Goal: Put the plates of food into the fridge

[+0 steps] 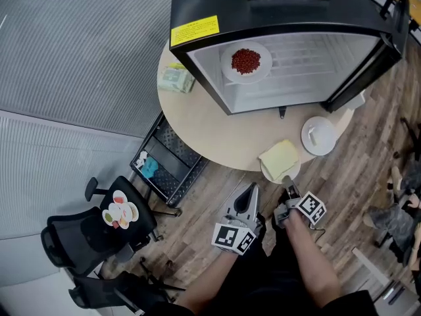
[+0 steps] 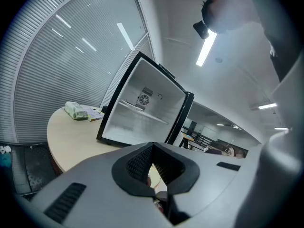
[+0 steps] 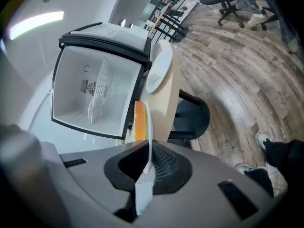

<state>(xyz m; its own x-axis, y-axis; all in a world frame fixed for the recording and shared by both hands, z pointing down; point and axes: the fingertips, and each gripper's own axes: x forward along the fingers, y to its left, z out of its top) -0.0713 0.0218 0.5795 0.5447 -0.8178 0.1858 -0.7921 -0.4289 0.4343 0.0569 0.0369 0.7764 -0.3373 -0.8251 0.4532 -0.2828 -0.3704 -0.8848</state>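
R gripper (image 1: 288, 191) clamped on rim of yellow-food plate (image 1: 268, 174) at table (image 1: 210, 125) edge; L gripper (image 1: 248, 199) clenched, empty; red-food plate (image 1: 227, 72) in open fridge (image 1: 276, 12).

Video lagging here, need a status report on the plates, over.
Left gripper shut, empty. Right gripper shut on rim of yellow-food plate at edge of table. Fridge open, red-food plate already inside. Nothing seen blocking the way in.
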